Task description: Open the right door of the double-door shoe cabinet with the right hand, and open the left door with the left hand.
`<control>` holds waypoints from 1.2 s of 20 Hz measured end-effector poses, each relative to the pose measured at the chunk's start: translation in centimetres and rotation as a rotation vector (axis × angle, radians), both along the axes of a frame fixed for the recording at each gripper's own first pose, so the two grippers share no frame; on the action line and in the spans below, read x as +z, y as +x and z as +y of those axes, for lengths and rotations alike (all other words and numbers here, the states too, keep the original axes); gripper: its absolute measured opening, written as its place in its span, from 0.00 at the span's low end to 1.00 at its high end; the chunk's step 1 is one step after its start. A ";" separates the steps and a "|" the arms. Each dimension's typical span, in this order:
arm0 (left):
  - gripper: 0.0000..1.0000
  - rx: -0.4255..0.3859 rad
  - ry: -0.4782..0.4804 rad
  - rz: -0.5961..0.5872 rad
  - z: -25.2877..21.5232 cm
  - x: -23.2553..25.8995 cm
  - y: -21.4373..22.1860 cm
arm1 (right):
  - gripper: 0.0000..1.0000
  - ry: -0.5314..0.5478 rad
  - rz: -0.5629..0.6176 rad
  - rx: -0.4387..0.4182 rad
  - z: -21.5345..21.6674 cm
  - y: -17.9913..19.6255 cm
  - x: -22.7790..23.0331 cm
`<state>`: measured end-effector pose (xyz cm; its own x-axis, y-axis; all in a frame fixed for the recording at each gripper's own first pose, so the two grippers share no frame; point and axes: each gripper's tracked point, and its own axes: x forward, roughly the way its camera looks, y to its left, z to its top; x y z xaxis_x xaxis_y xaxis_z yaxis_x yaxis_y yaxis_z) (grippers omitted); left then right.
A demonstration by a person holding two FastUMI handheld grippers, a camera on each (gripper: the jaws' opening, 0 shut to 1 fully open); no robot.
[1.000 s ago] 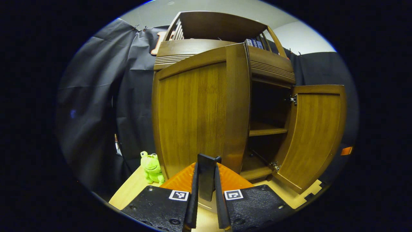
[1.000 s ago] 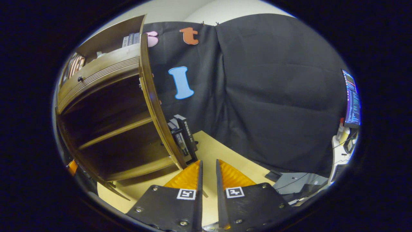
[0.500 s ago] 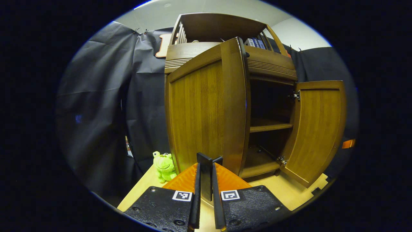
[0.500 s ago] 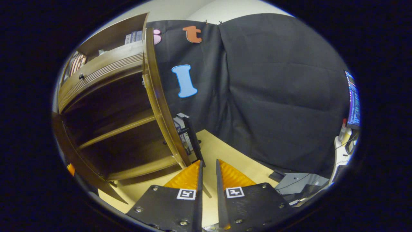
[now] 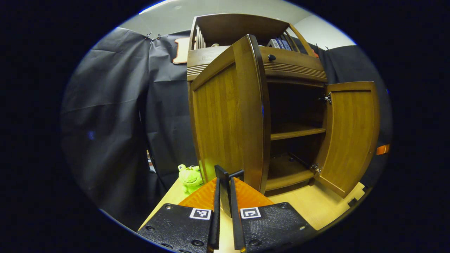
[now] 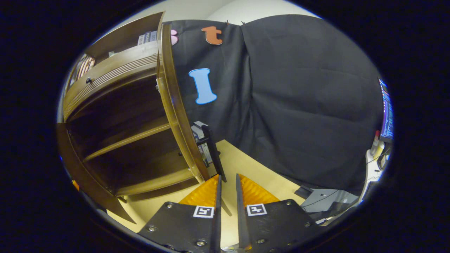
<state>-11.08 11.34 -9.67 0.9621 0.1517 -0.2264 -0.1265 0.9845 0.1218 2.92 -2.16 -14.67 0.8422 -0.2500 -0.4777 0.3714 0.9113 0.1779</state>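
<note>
Brown wooden double-door shoe cabinet (image 5: 295, 66) on pale wood table (image 5: 316, 211). Left door (image 5: 228, 119) swung partway out; left gripper (image 5: 223, 196) jaws clamped on black handle (image 5: 225, 182) at its lower edge. Right door (image 5: 351, 133) wide open, inner shelf (image 5: 295, 131) visible. Right gripper (image 6: 227, 196) jaws narrow, holding nothing, just beside right door edge (image 6: 175, 105). Green frog plush (image 5: 190, 175) beside cabinet. Small boxes (image 5: 279, 44) on top, print unreadable.

The shoe cabinet (image 5: 291, 66) and its left door (image 5: 228, 119) are glossy brown wood with visible grain. The counter (image 5: 313, 207) is pale matt wood. The frog toy (image 5: 190, 175) looks plush. The booth wall (image 6: 299, 105) is matt cloth.
</note>
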 end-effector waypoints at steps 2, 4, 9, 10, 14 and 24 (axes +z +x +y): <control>0.14 0.050 0.002 0.033 1.8 -0.9 -0.7 | 0.20 0.003 0.008 0.010 0.4 0.1 -0.4; 0.11 0.122 0.049 0.053 3.9 -0.8 -1.6 | 0.20 0.002 0.016 0.022 0.6 0.3 -0.6; 0.06 0.174 0.021 0.044 7.9 -0.6 -2.8 | 0.19 -0.013 0.038 0.040 0.7 0.8 -1.1; 0.11 0.173 0.012 0.040 7.9 -0.5 -2.8 | 0.20 -0.005 0.039 0.041 0.6 0.9 -1.2; 0.04 0.187 -0.015 0.034 8.2 -0.5 -3.0 | 0.20 0.015 0.037 0.035 0.3 1.3 -1.2; 0.01 0.373 -0.008 0.061 12.7 -0.2 -7.7 | 0.19 0.009 0.068 0.054 -0.2 1.8 -2.5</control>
<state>-18.79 24.04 -9.89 0.8257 0.4872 -0.2845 -0.4692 0.8730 0.1332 4.71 -2.38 -17.16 0.8198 -0.2008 -0.5364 0.3334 0.9288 0.1618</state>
